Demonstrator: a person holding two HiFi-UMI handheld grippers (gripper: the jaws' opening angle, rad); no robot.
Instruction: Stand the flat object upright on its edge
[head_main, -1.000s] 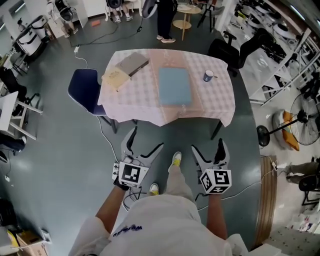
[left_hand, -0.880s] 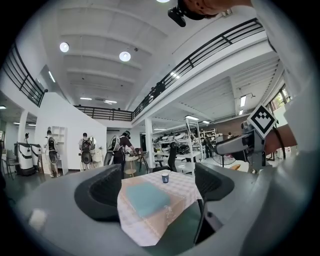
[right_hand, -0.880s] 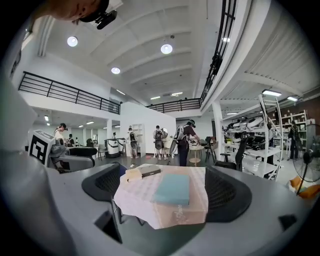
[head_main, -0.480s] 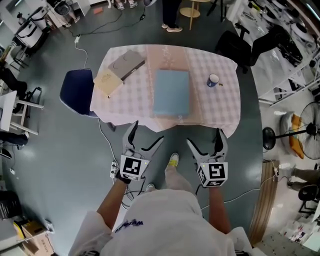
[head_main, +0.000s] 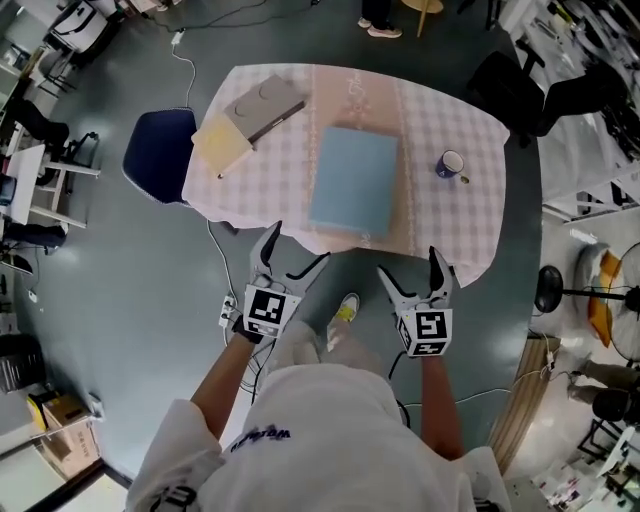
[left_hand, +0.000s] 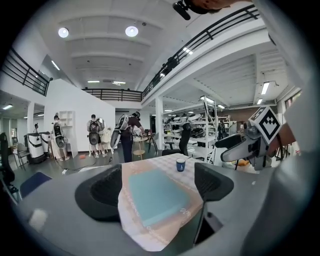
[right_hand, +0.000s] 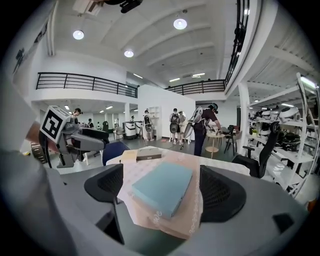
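A flat light-blue box (head_main: 353, 180) lies flat in the middle of a table (head_main: 445, 225) covered with a pink checked cloth. Both grippers hang in the air just short of the table's near edge, apart from the box. My left gripper (head_main: 293, 252) stands open and empty. The right gripper (head_main: 410, 268) is also empty; its jaws are wide and are closing a little. In the left gripper view the box (left_hand: 155, 192) shows beyond the jaws, and likewise the box (right_hand: 162, 187) in the right gripper view.
A blue mug (head_main: 450, 164) stands at the table's right side. A grey flat case (head_main: 265, 105) and a tan book (head_main: 222, 145) lie at the far left corner. A dark blue chair (head_main: 160, 155) stands left of the table. Cables run over the floor.
The person has stepped towards the table. Both grippers have come up to its near edge, and the box now lies closer ahead of them.
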